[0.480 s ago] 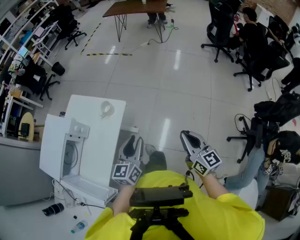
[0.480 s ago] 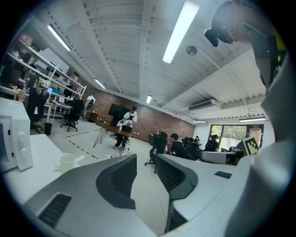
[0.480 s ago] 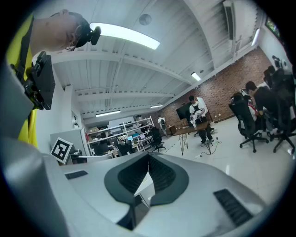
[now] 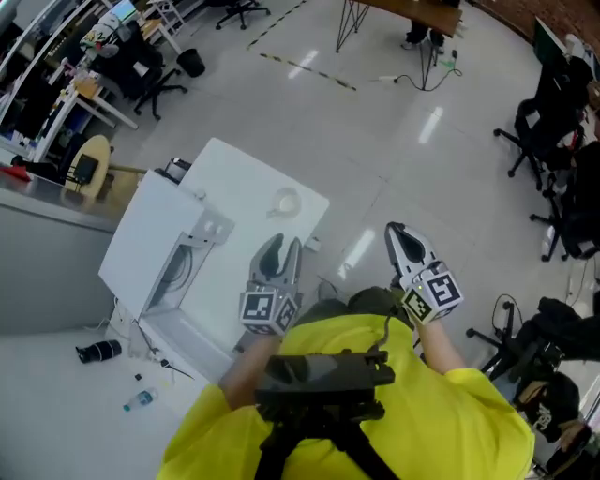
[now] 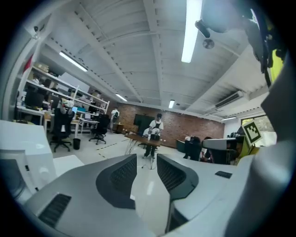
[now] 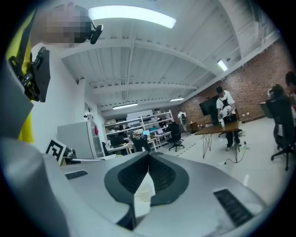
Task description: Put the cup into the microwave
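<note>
A clear cup (image 4: pixel 284 202) stands on top of a white box-like unit (image 4: pixel 234 272), near its far right corner. The unit's front face (image 4: pixel 173 267) is on the left in the head view, with what looks like a door folded down along its lower edge. My left gripper (image 4: pixel 281 242) (image 5: pixel 147 157) hovers over the unit's near right edge, a short way short of the cup; its jaws stand a little apart with nothing between them. My right gripper (image 4: pixel 394 228) (image 6: pixel 149 155) is held over the floor to the right of the unit, jaw tips touching.
A grey counter (image 4: pixel 37 272) runs along the left, next to the unit. A black cylinder (image 4: pixel 98 352) and a small bottle (image 4: pixel 141 400) lie on the floor by it. Office chairs (image 4: pixel 553 112) stand at the right, a wooden desk (image 4: pixel 412 9) far off, shiny floor between.
The view has swung left, so the white unit and cup now sit nearer the picture's middle. The left gripper is now over the unit's edge, closer to the cup. Both grippers sit higher in the picture.
</note>
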{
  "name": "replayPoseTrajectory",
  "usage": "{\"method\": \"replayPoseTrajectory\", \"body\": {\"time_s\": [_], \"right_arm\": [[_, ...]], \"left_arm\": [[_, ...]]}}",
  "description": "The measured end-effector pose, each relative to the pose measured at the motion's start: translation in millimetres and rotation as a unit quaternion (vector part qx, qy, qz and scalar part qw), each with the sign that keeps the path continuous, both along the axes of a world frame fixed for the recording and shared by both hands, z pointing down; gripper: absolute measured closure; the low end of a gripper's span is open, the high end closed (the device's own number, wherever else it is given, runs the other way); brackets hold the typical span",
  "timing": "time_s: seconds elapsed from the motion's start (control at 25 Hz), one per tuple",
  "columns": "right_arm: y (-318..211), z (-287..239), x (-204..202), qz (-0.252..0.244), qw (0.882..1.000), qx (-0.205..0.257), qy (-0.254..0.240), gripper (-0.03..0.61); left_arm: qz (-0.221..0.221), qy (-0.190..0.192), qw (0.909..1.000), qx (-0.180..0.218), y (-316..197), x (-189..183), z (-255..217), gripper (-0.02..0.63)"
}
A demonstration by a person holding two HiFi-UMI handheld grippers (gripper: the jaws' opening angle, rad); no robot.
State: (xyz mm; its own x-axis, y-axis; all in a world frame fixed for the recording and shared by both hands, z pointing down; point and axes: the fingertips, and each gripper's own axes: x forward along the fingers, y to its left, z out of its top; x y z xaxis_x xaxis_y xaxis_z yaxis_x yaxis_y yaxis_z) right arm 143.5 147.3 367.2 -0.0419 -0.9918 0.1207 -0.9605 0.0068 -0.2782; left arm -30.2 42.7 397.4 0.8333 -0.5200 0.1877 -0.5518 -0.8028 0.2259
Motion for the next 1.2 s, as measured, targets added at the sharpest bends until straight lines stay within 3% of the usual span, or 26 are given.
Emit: {"method": "replayPoseTrajectory", "body": {"time_s": [0.04, 0.2, 0.28, 0.4, 0.52, 0.68, 0.92, 1.2], "right_arm": [[-17, 5, -4, -0.018, 1.000, -0.005, -0.003, 0.572], [-74, 36, -10, -0.102, 0.994, -0.043, -0.014, 0.574], [-102, 51, -8, -0.141, 0.988, -0.065, -0.016, 0.572], [-145, 67, 0, -0.195, 0.977, -0.087, -0.012, 0.572], [-183, 82, 6, -0.242, 0.966, -0.095, 0.014, 0.573], [-225, 107, 18, -0.253, 0.961, -0.110, 0.028, 0.573], [-227, 144, 19, -0.300, 0.943, -0.144, 0.033, 0.572], [-236, 153, 37, -0.292, 0.943, -0.155, 0.027, 0.574]], "left_arm": [[-0.016, -0.010, 0.9998, -0.004, -11, -7, 15, 0.478], [-0.068, -0.071, 0.9939, -0.050, -36, -16, 105, 0.290], [-0.101, -0.082, 0.9890, -0.070, -51, -11, 149, 0.217], [-0.140, -0.092, 0.9823, -0.085, -82, 5, 209, 0.159], [-0.182, -0.098, 0.9724, -0.109, -105, 16, 262, 0.158], [-0.227, -0.102, 0.9615, -0.115, -141, 27, 308, 0.158], [-0.278, -0.114, 0.9503, -0.080, -205, 43, 326, 0.135], [-0.314, -0.126, 0.9385, -0.070, -224, 41, 332, 0.146]]}}
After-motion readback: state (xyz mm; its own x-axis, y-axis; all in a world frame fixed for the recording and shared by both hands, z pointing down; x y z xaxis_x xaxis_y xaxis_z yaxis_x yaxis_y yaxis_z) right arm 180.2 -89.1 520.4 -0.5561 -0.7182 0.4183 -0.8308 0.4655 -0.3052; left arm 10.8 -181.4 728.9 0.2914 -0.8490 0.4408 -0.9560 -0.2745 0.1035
